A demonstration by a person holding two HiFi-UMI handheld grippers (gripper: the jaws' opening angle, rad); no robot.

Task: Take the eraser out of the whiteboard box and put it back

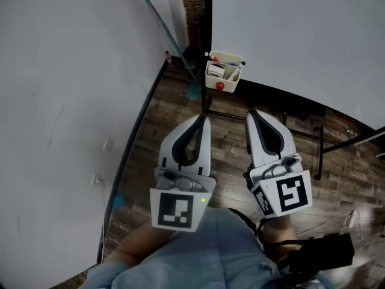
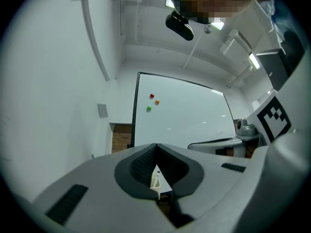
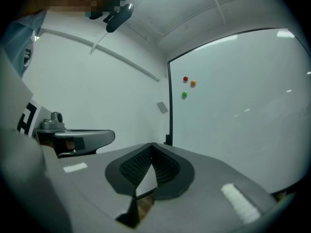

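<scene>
In the head view a cream whiteboard box (image 1: 224, 72) hangs at the whiteboard's (image 1: 301, 35) lower left corner, with a red magnet on its front. White and dark items fill it, and I cannot pick out the eraser among them. My left gripper (image 1: 203, 118) and right gripper (image 1: 251, 113) are held side by side below the box, well short of it, both shut and empty. In the left gripper view the left gripper (image 2: 156, 145) points at the whiteboard (image 2: 189, 115), and a sliver of the cream box (image 2: 155, 181) shows under its tips. The right gripper (image 3: 152, 144) faces the whiteboard (image 3: 243, 110).
A teal-handled broom (image 1: 171, 41) leans in the corner left of the box. The board's black stand legs (image 1: 301, 134) run over the wood floor. Wall sockets (image 1: 98, 179) sit on the left wall. Red, orange and green magnets (image 2: 151, 102) stick to the board.
</scene>
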